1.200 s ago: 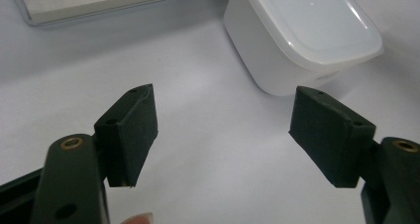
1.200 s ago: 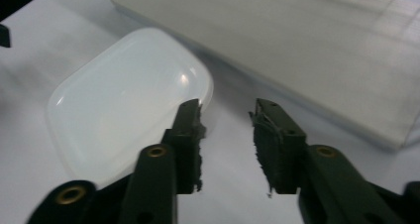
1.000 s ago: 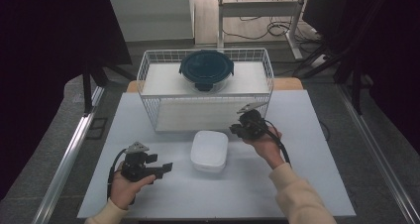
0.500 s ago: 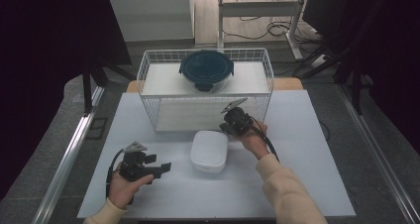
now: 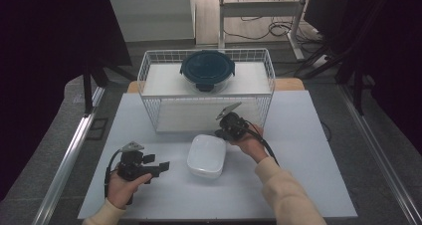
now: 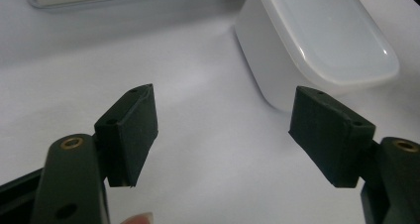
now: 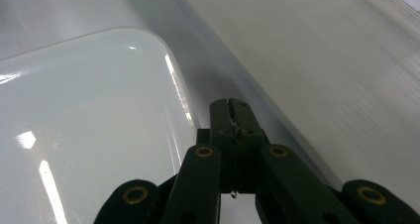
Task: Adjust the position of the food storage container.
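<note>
A white rounded-square container (image 5: 206, 155) lies upside down near the middle of the table. My left gripper (image 5: 162, 167) rests to its left, open and pointing at it; in the left gripper view the left gripper (image 6: 225, 135) holds nothing, and the white container (image 6: 317, 40) lies ahead on the right. My right gripper (image 5: 222, 132) is shut with nothing in it and hovers just over the container's far right corner. In the right gripper view the right gripper (image 7: 232, 107) points along the edge of the white container (image 7: 89, 125).
A white wire basket (image 5: 149, 70) stands at the back of the table, just behind the right gripper. A round dark teal lidded container (image 5: 207, 69) sits in it. The basket's white side (image 7: 322, 60) rises close on the right in the right gripper view.
My right gripper has moved left and down, from in front of the basket's right part to the far corner of the white container. The left gripper has stayed put.
</note>
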